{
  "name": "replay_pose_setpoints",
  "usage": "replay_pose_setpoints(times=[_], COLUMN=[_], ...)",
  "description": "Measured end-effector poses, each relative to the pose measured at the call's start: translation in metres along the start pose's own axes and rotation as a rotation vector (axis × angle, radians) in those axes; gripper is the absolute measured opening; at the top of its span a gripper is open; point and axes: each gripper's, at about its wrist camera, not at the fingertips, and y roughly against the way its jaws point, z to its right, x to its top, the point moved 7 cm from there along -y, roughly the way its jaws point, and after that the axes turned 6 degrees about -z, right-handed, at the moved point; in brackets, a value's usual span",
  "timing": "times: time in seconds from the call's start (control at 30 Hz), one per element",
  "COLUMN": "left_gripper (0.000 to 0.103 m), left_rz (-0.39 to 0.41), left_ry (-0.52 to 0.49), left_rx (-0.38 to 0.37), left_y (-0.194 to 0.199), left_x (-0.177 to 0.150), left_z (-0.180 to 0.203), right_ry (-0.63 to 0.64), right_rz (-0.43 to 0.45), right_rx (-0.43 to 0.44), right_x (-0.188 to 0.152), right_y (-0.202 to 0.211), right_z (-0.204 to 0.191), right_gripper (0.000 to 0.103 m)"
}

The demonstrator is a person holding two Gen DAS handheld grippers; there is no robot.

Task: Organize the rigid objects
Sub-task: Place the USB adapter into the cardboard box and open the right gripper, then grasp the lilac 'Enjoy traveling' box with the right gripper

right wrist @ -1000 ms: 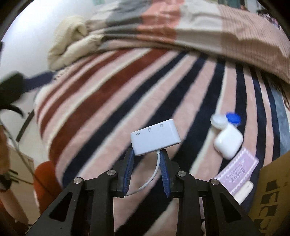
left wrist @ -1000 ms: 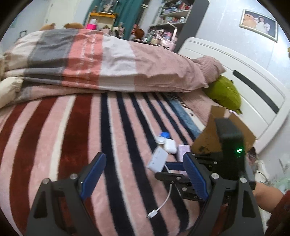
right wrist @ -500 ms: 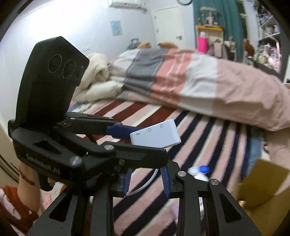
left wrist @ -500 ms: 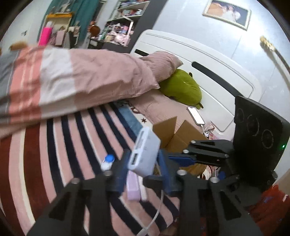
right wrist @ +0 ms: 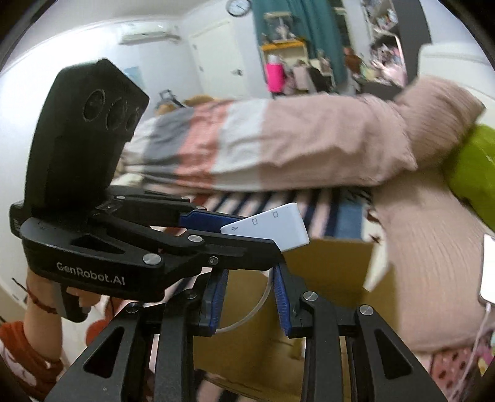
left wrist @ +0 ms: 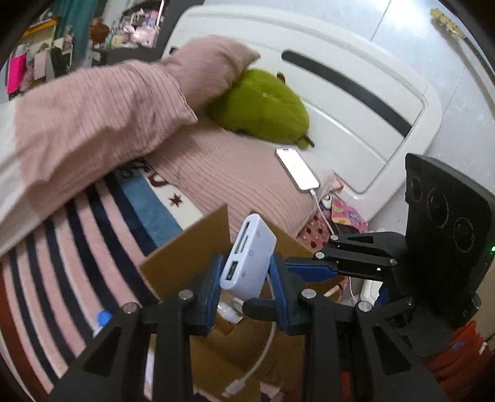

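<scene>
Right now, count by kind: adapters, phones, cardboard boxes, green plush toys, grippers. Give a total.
white adapter: 1
phone: 1
cardboard box: 1
green plush toy: 1
grippers: 2, the left gripper and the right gripper
Total: 6

At 12 o'clock in the left wrist view a green plush toy (left wrist: pixel 263 105) lies against a pink ribbed pillow (left wrist: pixel 198 66), with the white headboard (left wrist: pixel 355 92) running toward 2 o'clock. Near the centre, slightly toward 1 o'clock, a phone (left wrist: pixel 297 168) rests face up on the pink ribbed sheet (left wrist: pixel 235 182), a white charging cable (left wrist: pixel 321 210) plugged into it. In the right wrist view, 1 wall clock (right wrist: pixel 238 6) hangs at 12 o'clock beside a teal curtain (right wrist: pixel 297 21), and a folded striped quilt (right wrist: pixel 247 145) crosses the middle.
</scene>
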Motion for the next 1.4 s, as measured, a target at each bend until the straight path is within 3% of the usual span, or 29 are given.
replay_pose_setpoints(times=[0.17, 0.23, 0.3, 0.33, 0.4, 0.47, 0.57, 0.67, 0.7, 0.8, 1.03, 1.23, 1.3, 1.4], left_gripper=[0.028, 0.033, 0.056, 0.059, 0.062, 0.064, 0.074, 0.077, 0.078, 0.083, 0.084, 0.084, 0.084, 0.084], left_rz=[-0.072, -0.091, -0.091, -0.082, -0.055, -0.018, 0.040, 0.109, 0.133, 0.189, 0.260, 0.255, 0.251, 0.247], left_ry=[0.020, 0.017, 0.017, 0.019, 0.018, 0.024, 0.025, 0.051, 0.062, 0.105, 0.236, 0.329, 0.349, 0.369], left_rx=[0.006, 0.052, 0.076, 0.086, 0.096, 0.107, 0.158, 0.232, 0.254, 0.303, 0.401, 0.414, 0.401, 0.378], left_y=[-0.040, -0.048, -0.047, -0.043, -0.031, -0.010, 0.024, 0.066, 0.081, 0.117, 0.161, 0.152, 0.146, 0.137], left_x=[-0.004, -0.007, -0.010, -0.011, -0.013, -0.017, -0.026, -0.045, -0.055, -0.085, -0.168, -0.232, -0.246, -0.262], left_z=[-0.008, -0.011, -0.015, -0.018, -0.020, -0.024, -0.032, -0.047, -0.054, -0.074, -0.141, -0.182, -0.188, -0.194], right_ry=[-0.011, -0.004, 0.006, 0.015, 0.027, 0.043, 0.073, 0.115, 0.125, 0.135, 0.145, 0.093, 0.048, -0.048], right_rz=[-0.092, -0.137, -0.171, -0.190, -0.208, -0.206, -0.186, -0.109, -0.090, -0.029, -0.035, -0.039, -0.060, -0.105], right_rx=[-0.055, -0.090, -0.131, -0.156, -0.177, -0.189, -0.193, -0.164, -0.155, -0.097, 0.071, 0.034, 0.019, -0.075], right_x=[-0.017, -0.024, -0.034, -0.037, -0.042, -0.043, -0.040, -0.032, -0.030, -0.026, -0.046, -0.090, -0.103, -0.118], right_y=[-0.021, -0.032, -0.034, -0.037, -0.040, -0.038, -0.032, -0.018, -0.016, -0.009, -0.037, -0.087, -0.105, -0.144], right_z=[0.027, 0.032, 0.036, 0.037, 0.037, 0.033, 0.016, -0.020, -0.028, -0.070, -0.163, -0.193, -0.187, -0.162], right_gripper=[0.025, 0.025, 0.026, 0.027, 0.047, 0.057, 0.063, 0.087, 0.091, 0.092, 0.092, 0.091, 0.084, 0.073])
